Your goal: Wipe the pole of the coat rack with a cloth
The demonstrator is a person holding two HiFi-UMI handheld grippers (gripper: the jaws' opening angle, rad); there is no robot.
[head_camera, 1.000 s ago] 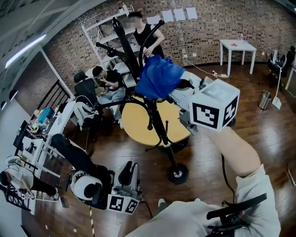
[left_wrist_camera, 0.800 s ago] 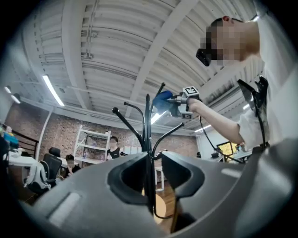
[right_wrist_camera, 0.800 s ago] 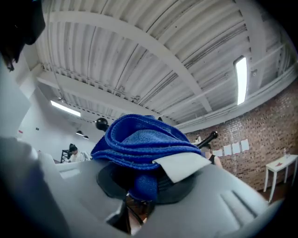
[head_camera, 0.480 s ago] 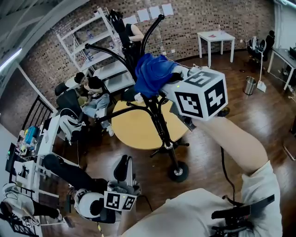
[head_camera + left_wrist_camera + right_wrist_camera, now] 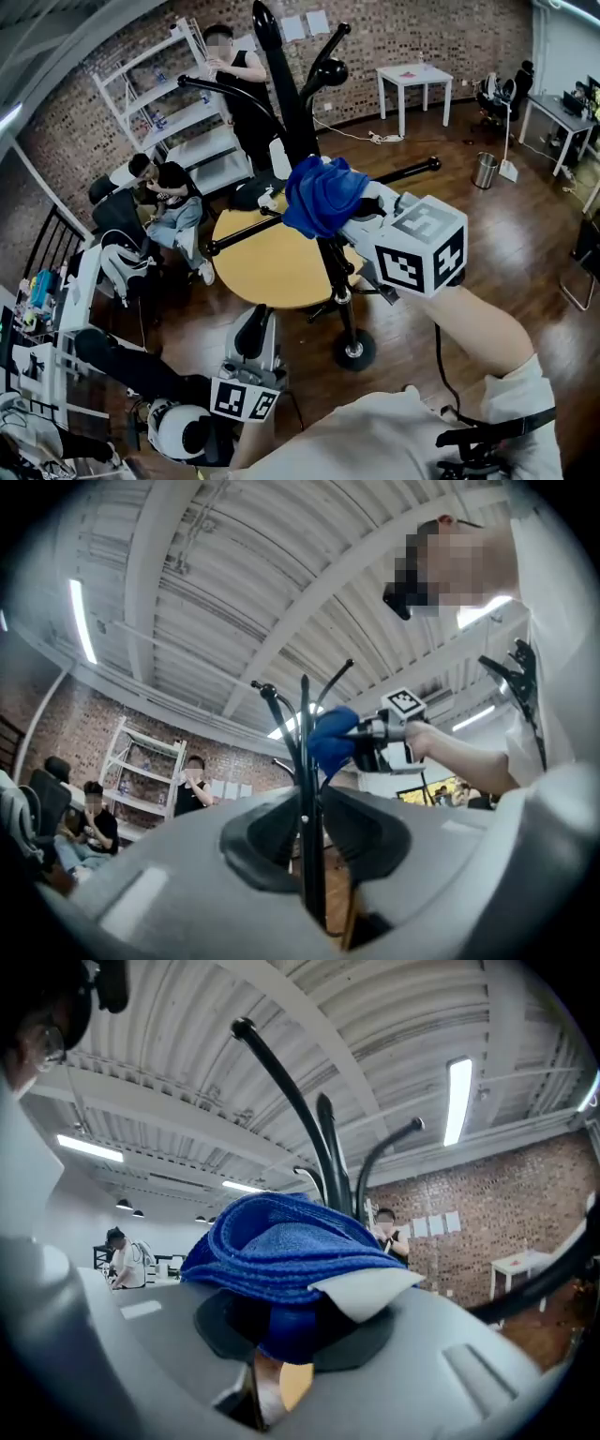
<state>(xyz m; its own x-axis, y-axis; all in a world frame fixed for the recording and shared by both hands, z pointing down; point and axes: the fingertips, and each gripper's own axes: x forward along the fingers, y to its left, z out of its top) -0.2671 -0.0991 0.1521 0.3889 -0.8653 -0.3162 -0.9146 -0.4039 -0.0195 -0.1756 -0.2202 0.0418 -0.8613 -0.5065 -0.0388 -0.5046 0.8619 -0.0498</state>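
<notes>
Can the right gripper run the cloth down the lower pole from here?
Probably yes: the right gripper holds the blue cloth at the pole, and the stretch below looks bare down to the base.

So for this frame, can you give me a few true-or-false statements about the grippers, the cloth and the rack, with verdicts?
1. The right gripper has its fingers closed on a blue cloth. True.
2. The cloth sits at the rack's base. False: it is up on the pole, well above the base.
3. The left gripper grips the pole. False: it hangs low, apart from the rack, fingers together on nothing.
4. A round yellow table stands behind the rack. True.
</notes>
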